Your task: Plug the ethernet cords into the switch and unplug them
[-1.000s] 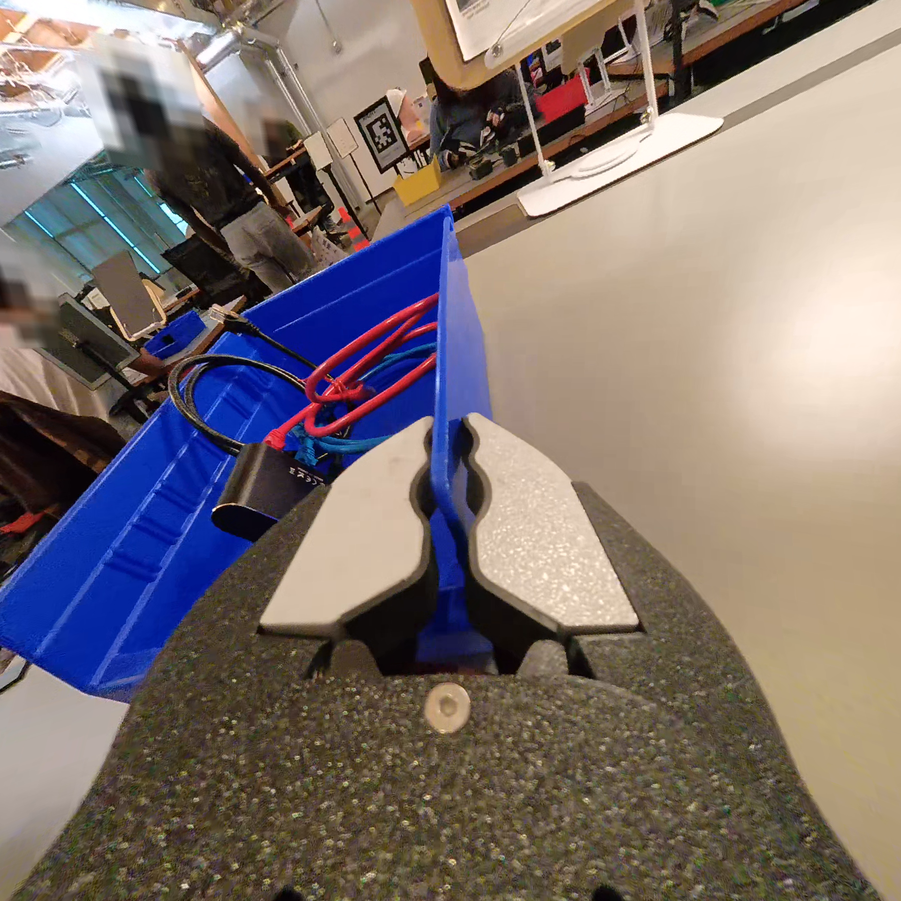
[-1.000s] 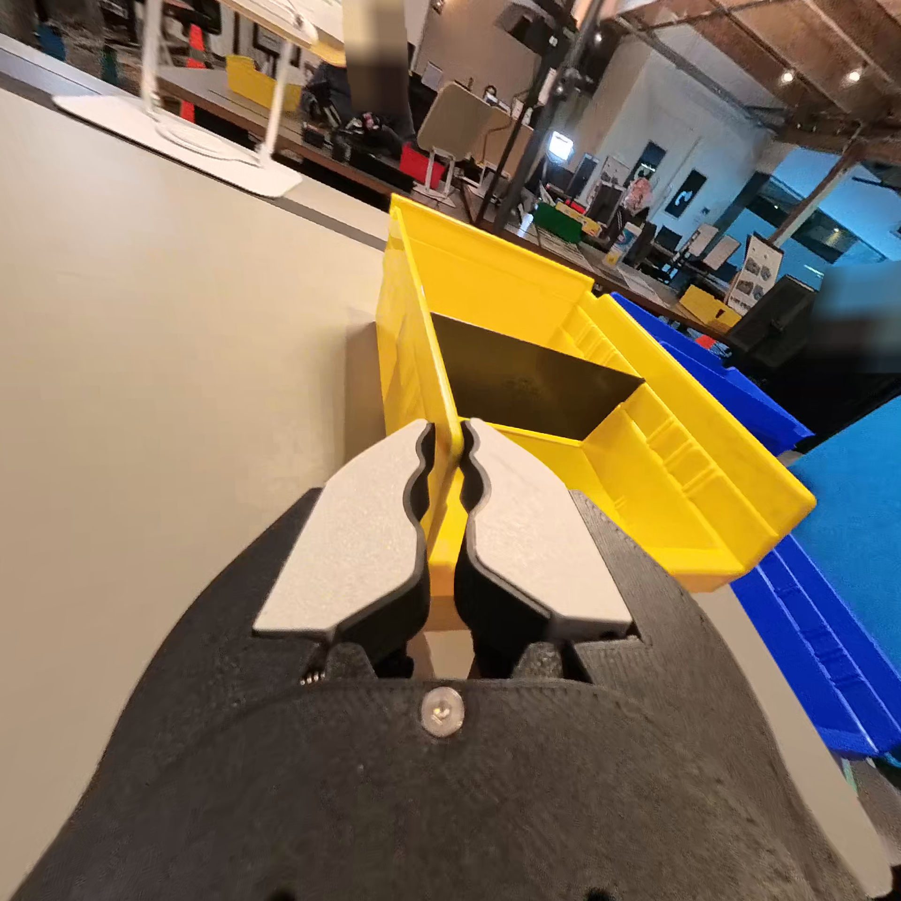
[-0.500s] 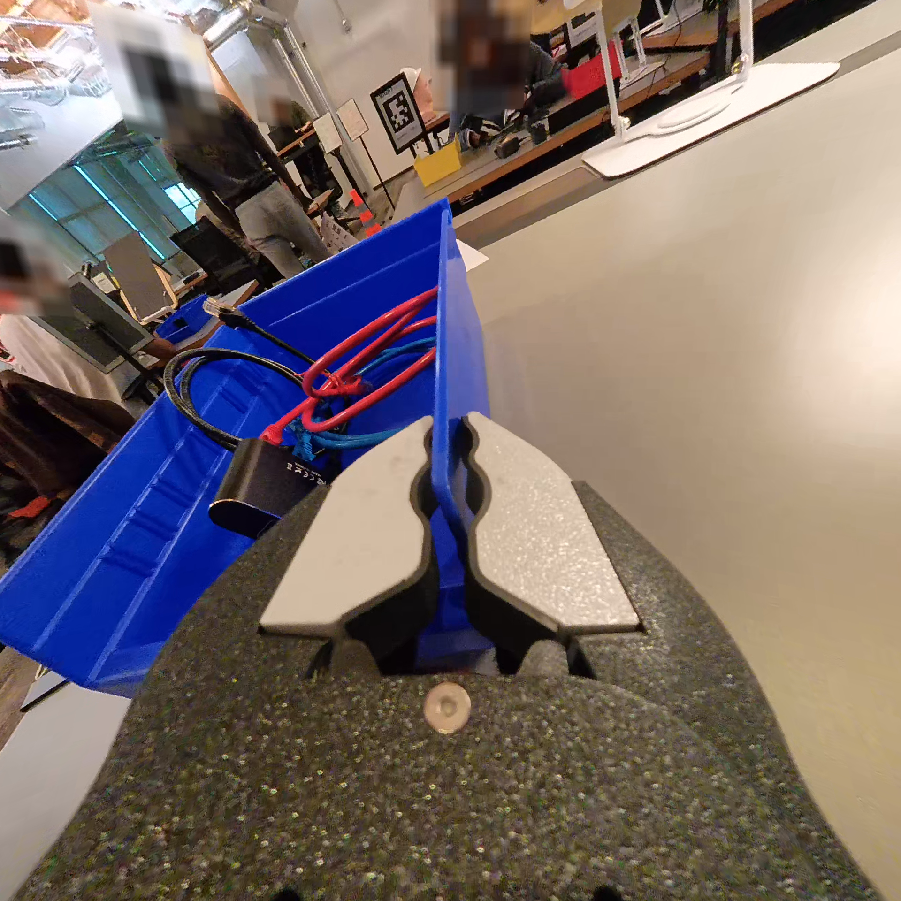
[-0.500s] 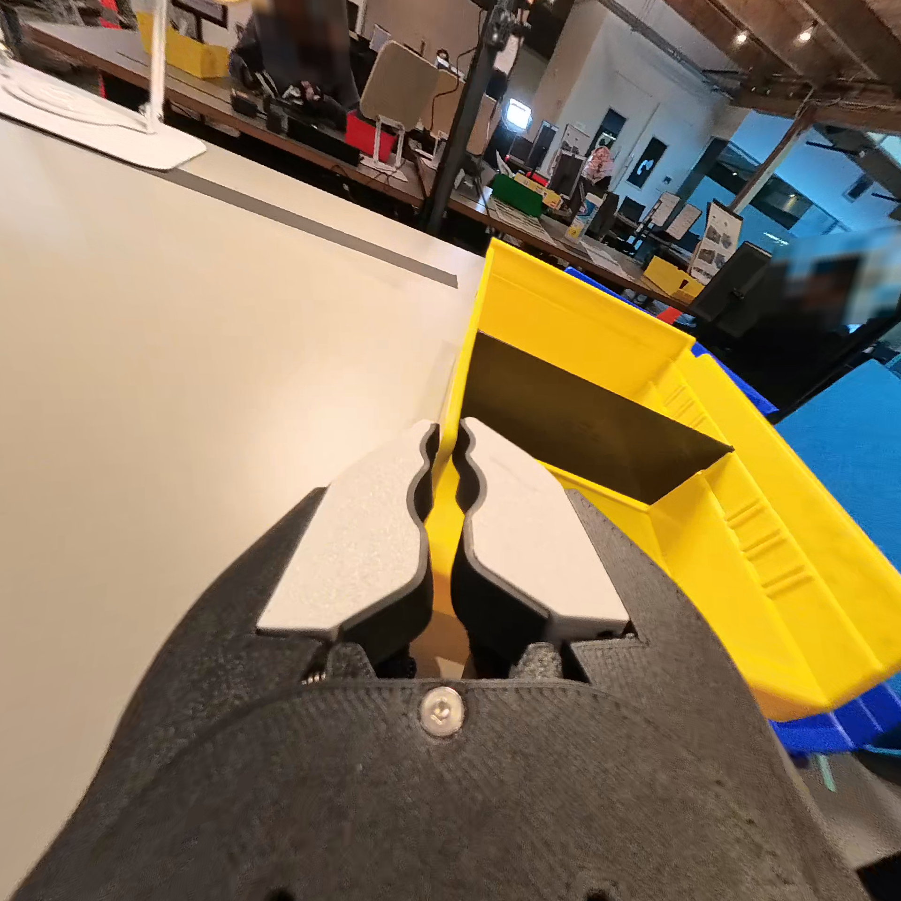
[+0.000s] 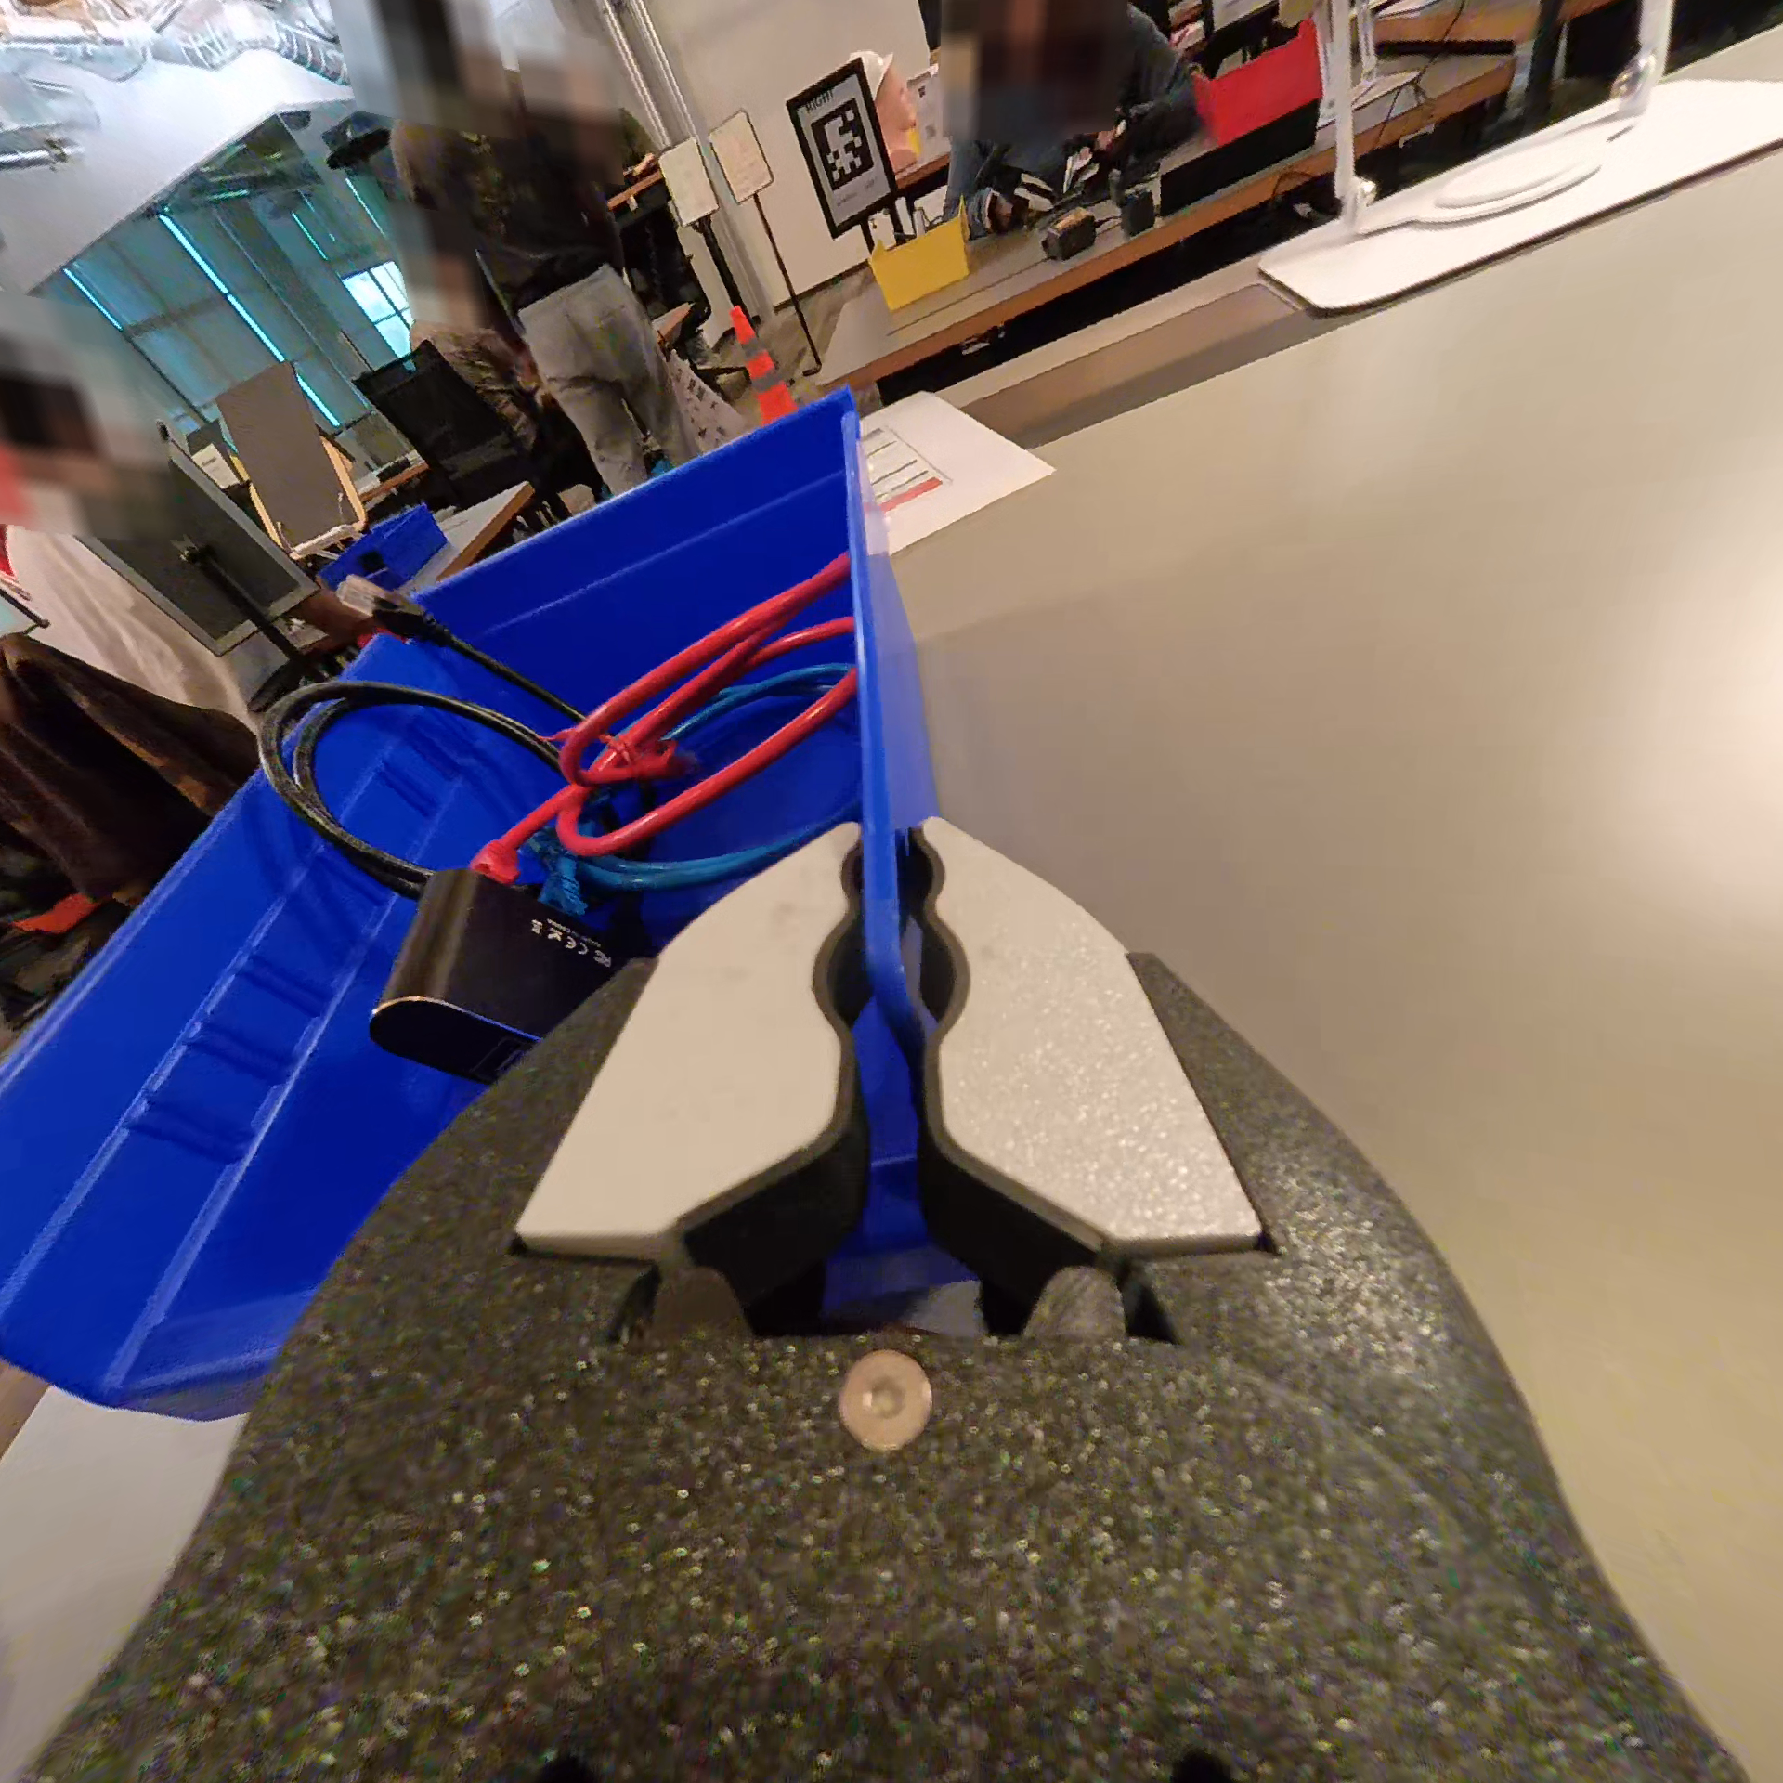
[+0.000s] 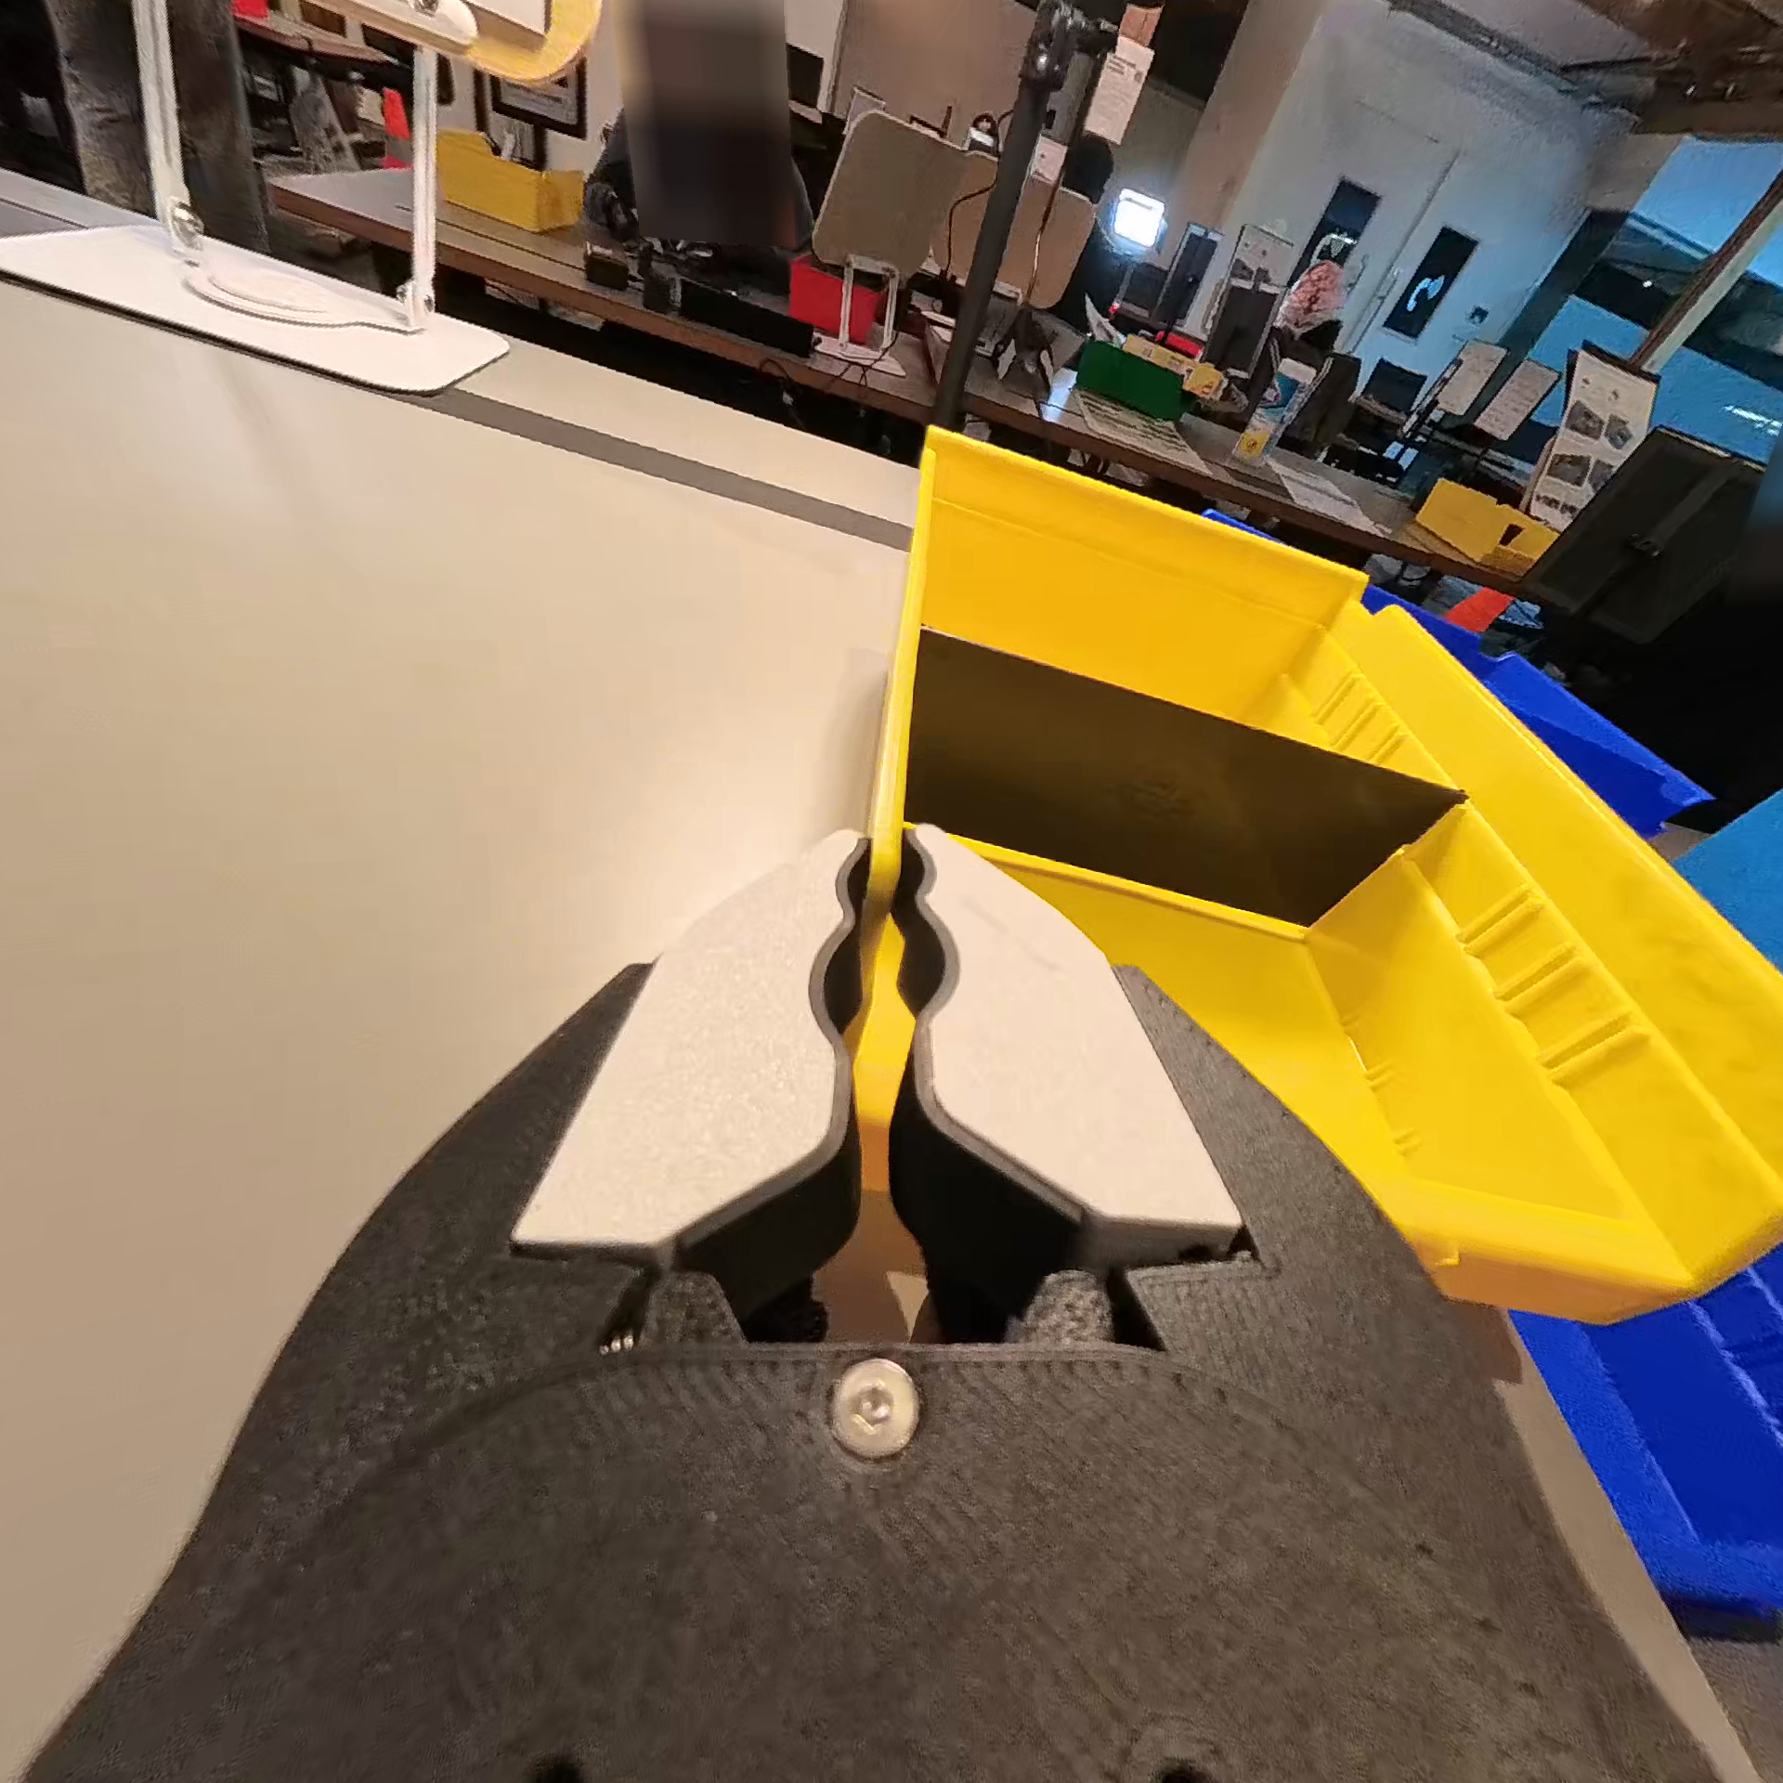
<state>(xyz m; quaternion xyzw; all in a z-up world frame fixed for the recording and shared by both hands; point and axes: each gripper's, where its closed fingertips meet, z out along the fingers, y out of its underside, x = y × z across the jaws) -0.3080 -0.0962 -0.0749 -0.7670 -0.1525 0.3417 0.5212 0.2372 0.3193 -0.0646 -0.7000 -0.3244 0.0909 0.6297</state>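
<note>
— Item one, the left side?

— The left claw (image 5: pixel 885 849) is pinching the right wall of the blue bin (image 5: pixel 675 579), fingers pressed to either side of that wall. The bin's long axis is running away from the claw, toward the far edge of the tabletop (image 5: pixel 1351 772).

— Contents?

— The black switch (image 5: pixel 492 960) is lying at the near end of the bin, tilted, its port end facing away from the claw. A red cord (image 5: pixel 714 656) and a blue cord (image 5: pixel 675 859) are running into it, their loops coiling toward the far end. A black cord (image 5: pixel 318 772) is looping along the left side, its free plug (image 5: pixel 371 598) sticking up over the left rim.

— Item two?

— The right claw (image 6: pixel 885 849) is clamping the left wall of the yellow bin (image 6: pixel 1158 579), which is also stretching lengthwise away from the claw. A black divider (image 6: pixel 1158 781) is standing across it; both compartments are looking bare. More blue bins (image 6: pixel 1688 1447) are sitting to its right.

— Beyond?

— A white stand base (image 6: pixel 318 328) is resting far back on the tabletop, and a sheet of paper (image 5: pixel 950 463) is lying just beyond the blue bin.
</note>
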